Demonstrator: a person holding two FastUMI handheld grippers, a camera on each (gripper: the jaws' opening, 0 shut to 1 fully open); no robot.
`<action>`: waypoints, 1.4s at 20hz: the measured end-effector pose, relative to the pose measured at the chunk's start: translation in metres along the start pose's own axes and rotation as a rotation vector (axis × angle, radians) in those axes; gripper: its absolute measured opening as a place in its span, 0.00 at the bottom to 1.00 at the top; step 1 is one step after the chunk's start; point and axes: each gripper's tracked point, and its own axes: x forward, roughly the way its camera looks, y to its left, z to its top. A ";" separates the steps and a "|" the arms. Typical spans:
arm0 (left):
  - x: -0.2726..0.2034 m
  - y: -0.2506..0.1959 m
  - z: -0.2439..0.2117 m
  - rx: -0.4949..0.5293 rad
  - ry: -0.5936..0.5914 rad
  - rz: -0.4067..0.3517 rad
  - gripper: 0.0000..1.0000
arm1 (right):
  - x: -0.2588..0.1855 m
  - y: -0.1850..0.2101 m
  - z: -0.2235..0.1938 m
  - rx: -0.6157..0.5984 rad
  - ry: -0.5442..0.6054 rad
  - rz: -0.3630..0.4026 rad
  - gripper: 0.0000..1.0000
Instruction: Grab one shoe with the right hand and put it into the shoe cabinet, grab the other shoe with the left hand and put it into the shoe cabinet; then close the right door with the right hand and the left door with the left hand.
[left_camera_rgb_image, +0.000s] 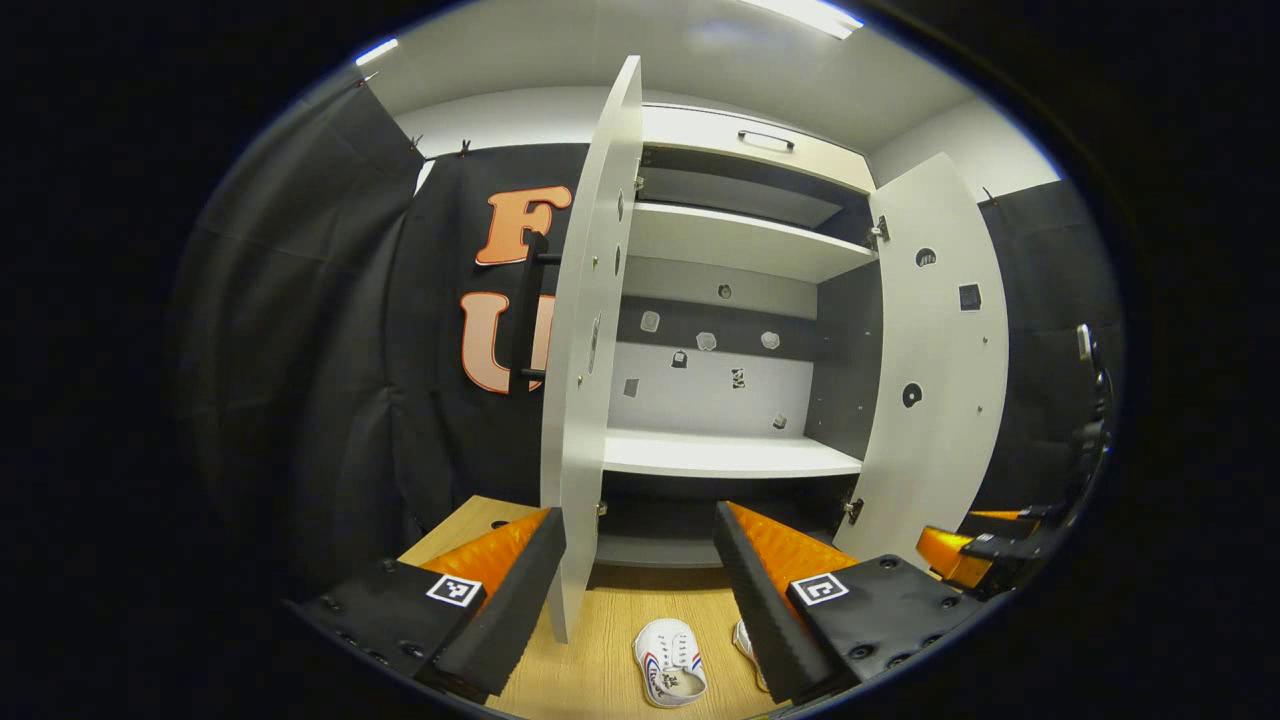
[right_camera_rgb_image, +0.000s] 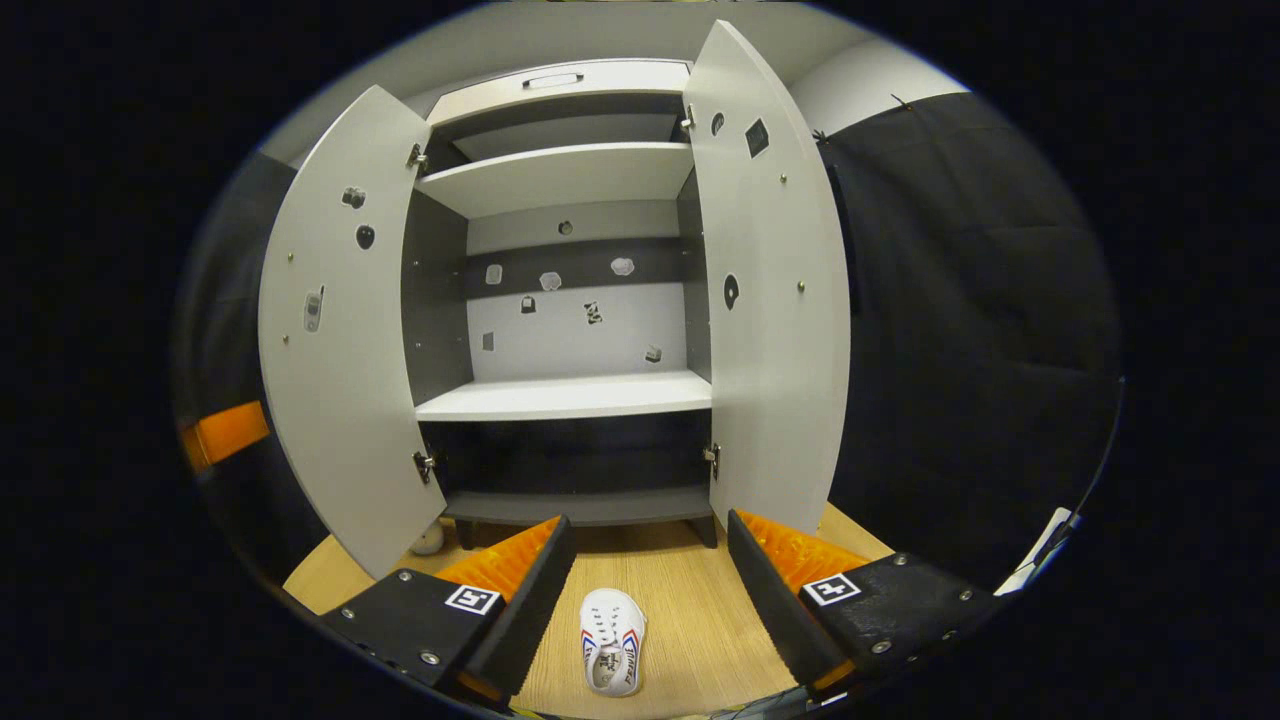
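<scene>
Wooden floor (right_camera_rgb_image: 690, 610) before the open shoe cabinet (right_camera_rgb_image: 565, 395) carries a white shoe (right_camera_rgb_image: 612, 640) between the released right claw (right_camera_rgb_image: 640, 590); left claw (left_camera_rgb_image: 640, 590) likewise released.

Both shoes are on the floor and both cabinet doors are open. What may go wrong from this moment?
1. The left door stands edge-on close to the left gripper; the gripper may knock it on the way down.
2. The two shoes, one shoe and the other shoe, lie close together, so open jaws may catch both.
3. The right gripper is above a smooth white shoe, which may slip.
</scene>
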 end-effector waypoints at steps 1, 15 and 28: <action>0.000 0.000 0.000 0.001 0.001 0.000 0.96 | 0.005 0.000 -0.013 -0.004 0.021 0.000 0.94; -0.010 0.021 -0.007 0.032 0.020 0.038 0.99 | 0.069 0.004 -0.220 -0.032 0.378 0.021 0.93; -0.016 0.033 -0.013 0.044 0.053 0.072 0.99 | 0.088 0.019 -0.294 0.037 0.583 0.067 0.48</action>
